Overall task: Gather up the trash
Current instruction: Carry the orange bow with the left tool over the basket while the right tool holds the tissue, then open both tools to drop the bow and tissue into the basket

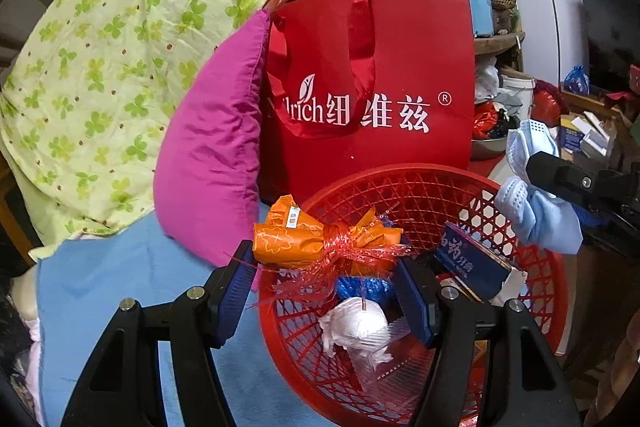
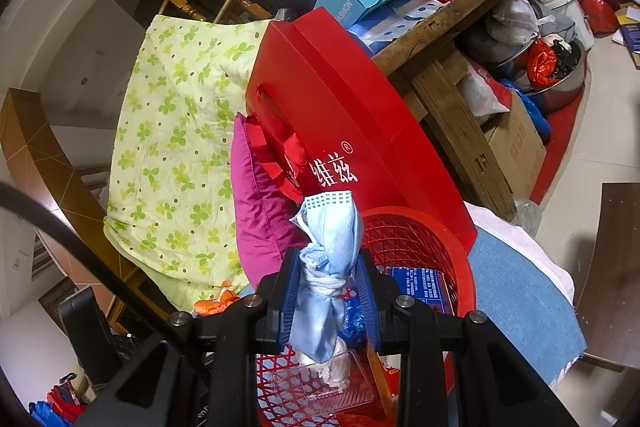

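A red plastic mesh basket sits on a blue cloth and holds a white crumpled tissue, a blue box and a blue wrapper. My left gripper is open over the basket's left rim, with an orange wrapper tied with red ribbon between its fingertips. My right gripper is shut on a bundled light blue face mask and holds it above the basket. The mask and right gripper also show in the left wrist view.
A red paper gift bag stands right behind the basket. A magenta pillow and a green clover quilt lie to the left. A cluttered wooden shelf with boxes is behind; bags and a cardboard box are on the floor at right.
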A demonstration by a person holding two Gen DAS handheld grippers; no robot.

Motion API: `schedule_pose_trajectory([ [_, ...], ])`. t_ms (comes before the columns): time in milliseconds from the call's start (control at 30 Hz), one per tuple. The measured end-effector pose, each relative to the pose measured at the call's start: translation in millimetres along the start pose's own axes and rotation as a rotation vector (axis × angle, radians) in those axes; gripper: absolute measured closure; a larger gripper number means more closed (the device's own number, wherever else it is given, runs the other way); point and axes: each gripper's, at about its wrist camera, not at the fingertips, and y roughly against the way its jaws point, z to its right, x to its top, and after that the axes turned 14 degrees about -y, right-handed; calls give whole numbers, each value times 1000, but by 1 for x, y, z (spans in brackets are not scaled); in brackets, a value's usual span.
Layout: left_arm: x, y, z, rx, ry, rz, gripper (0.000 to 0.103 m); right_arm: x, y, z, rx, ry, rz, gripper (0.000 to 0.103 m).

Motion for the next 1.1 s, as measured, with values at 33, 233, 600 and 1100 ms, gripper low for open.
schedule_pose_trajectory([
  [33, -1, -1, -1, -7, 6, 2, 35, 0, 0, 0, 1, -1, -1, 71],
  [233, -5, -2, 0, -33, 5, 10, 35, -1, -2, -1, -2, 1, -9, 71],
  [600, -16, -10, -5, -87, 36, -1, 34, -6, -8, -4, -13, 8, -25, 71],
  [1100, -27, -14, -8, -194, 68, -5, 34, -7, -15, -5, -20, -5, -48, 71],
])
